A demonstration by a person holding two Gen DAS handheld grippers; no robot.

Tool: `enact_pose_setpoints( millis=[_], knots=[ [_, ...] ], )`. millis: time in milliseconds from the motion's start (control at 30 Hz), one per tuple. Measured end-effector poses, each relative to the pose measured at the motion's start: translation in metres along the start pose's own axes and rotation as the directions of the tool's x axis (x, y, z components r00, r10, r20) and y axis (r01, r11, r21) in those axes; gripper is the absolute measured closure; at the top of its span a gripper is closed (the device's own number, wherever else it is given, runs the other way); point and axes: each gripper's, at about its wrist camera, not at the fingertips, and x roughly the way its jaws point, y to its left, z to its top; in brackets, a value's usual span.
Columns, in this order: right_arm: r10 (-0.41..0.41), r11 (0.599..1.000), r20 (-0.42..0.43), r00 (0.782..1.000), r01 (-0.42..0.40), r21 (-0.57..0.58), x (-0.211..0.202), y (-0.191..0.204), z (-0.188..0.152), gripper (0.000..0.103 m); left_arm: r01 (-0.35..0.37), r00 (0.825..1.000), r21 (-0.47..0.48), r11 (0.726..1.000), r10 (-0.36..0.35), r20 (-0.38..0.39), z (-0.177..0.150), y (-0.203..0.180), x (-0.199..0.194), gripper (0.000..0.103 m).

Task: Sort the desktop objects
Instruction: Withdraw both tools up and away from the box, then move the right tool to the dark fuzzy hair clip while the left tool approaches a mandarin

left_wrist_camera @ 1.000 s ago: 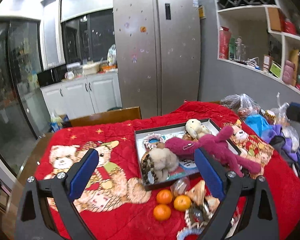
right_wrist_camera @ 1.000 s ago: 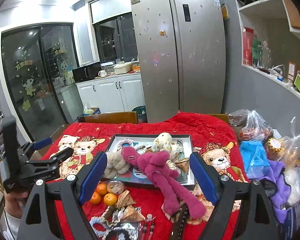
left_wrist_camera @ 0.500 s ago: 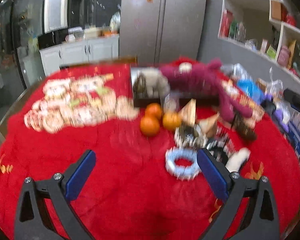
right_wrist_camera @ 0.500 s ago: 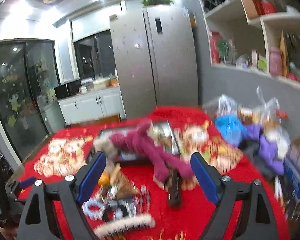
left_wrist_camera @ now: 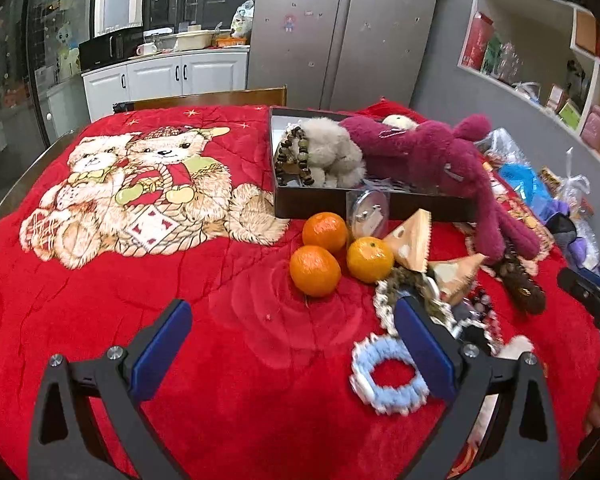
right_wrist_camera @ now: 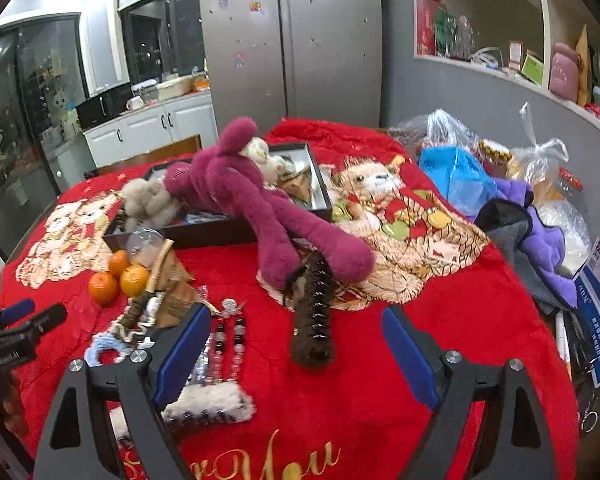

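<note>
Both tools are empty: the left gripper [left_wrist_camera: 292,344] hovers with its jaws spread wide over bare red blanket [left_wrist_camera: 100,320], and the right gripper [right_wrist_camera: 296,344] is likewise agape, with nothing between its pads.

Nearest lies the unsorted clutter. A blue-and-white scrunchie [left_wrist_camera: 388,380] sits just beside the left gripper's right finger, and a white fuzzy hair clip [right_wrist_camera: 208,400] and strands of beads [right_wrist_camera: 228,332] lie by the right gripper's left finger. A dark brown claw clip [right_wrist_camera: 312,316] lies between the right gripper's fingers, a little farther off.

Beyond these, three oranges [left_wrist_camera: 332,252] cluster together, with tan paper wedges [left_wrist_camera: 412,240] just to their right.

Farther still, the dark tray [left_wrist_camera: 364,204] already holds a grey plush [left_wrist_camera: 332,152] and a bead bracelet [left_wrist_camera: 296,156]. A magenta plush [right_wrist_camera: 260,208] drapes over its edge, legs trailing onto the blanket.

Sorting looks partly done; most small items remain outside the tray.
</note>
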Motion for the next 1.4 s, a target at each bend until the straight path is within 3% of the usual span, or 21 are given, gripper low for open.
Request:
enact_pose_setpoints(
  millis=[300, 500, 733, 900, 1033, 1167, 1400],
  knots=[
    [-0.032, 0.999, -0.078, 0.996, 0.030, -0.026, 0.034, -0.006, 0.003, 0.014, -0.046, 0.999, 0.109, 0.993, 0.049, -0.023, 0.029, -0.019, 0.046, 0.001],
    [-0.032, 0.999, -0.147, 0.989, 0.028, -0.028, 0.063, -0.010, 0.002, 0.014, 0.023, 0.998, 0.096, 0.995, -0.017, -0.062, 0.031, -0.023, 0.077, 0.001],
    [-0.071, 0.997, -0.214, 0.974, 0.061, -0.051, 0.097, -0.009, -0.002, 0.014, 0.053, 0.998, 0.123, 0.991, -0.047, -0.053, 0.030, -0.019, 0.079, 0.002],
    [-0.067, 0.997, -0.234, 0.970, 0.057, -0.050, 0.107, -0.010, -0.009, 0.013, 0.110, 0.993, 0.085, 0.990, -0.105, -0.061, 0.029, -0.006, 0.083, 0.000],
    [-0.067, 0.997, -0.222, 0.973, 0.057, -0.052, 0.107, -0.011, -0.011, 0.011, 0.045, 0.998, 0.123, 0.991, -0.039, -0.054, 0.023, -0.005, 0.074, 0.002],
    [-0.061, 0.997, -0.213, 0.975, 0.051, -0.050, 0.107, -0.011, -0.012, 0.010, 0.039, 0.998, 0.059, 0.998, -0.036, -0.045, 0.022, 0.011, 0.070, 0.002],
    [-0.070, 0.997, -0.205, 0.976, 0.061, -0.047, 0.106, -0.009, -0.012, 0.010, 0.011, 0.992, 0.110, 0.994, 0.003, -0.125, 0.018, 0.003, 0.094, 0.003]
  ],
)
